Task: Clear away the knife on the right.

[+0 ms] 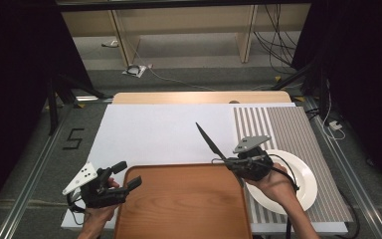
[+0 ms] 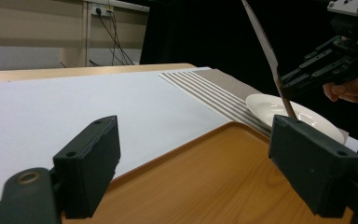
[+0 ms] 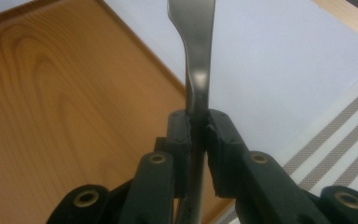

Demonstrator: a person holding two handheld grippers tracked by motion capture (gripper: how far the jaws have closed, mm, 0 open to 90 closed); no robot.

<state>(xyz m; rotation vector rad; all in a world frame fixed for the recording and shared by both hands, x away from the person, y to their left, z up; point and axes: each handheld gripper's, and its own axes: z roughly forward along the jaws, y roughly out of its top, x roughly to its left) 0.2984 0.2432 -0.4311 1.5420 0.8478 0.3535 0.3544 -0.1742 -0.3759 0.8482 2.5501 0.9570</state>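
— I've got the knife (image 1: 210, 141) clamped by its handle in the right gripper (image 1: 227, 160), blade slanting up over the tray's (image 1: 179, 209) far right corner. Left gripper (image 1: 127, 175) hangs slack-jawed, holding nothing.

— Lower it slowly, flat onto the tray. What's it like?

— Slim, plain steel — smooth, so I'd keep the grip firm.

Black curtains (image 1: 20, 74) flank a grey floor (image 1: 189, 77) with wooden shelving (image 1: 179, 30).
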